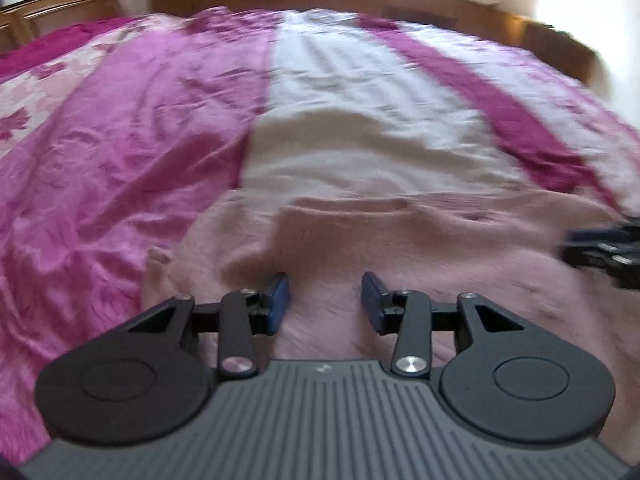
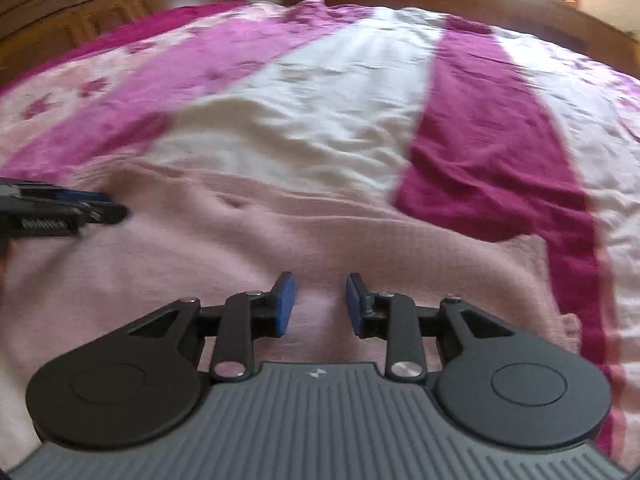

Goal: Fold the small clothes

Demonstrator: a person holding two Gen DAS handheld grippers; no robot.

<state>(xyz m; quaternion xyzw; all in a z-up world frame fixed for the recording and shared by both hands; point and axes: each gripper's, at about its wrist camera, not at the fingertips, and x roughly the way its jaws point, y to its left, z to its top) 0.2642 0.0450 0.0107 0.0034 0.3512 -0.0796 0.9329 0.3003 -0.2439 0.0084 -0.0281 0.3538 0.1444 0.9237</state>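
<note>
One pale pink knit garment [image 1: 360, 248], fuzzy and wrinkled, spread flat on the striped bedspread [image 1: 120, 140] at 12 o'clock of both tools | left gripper [image 1: 325, 300] released, jaws apart, empty | right gripper [image 2: 321, 302] same | no readable writing, too blurry

Blurred, window-glared, fisheye-bent daylight views
</note>
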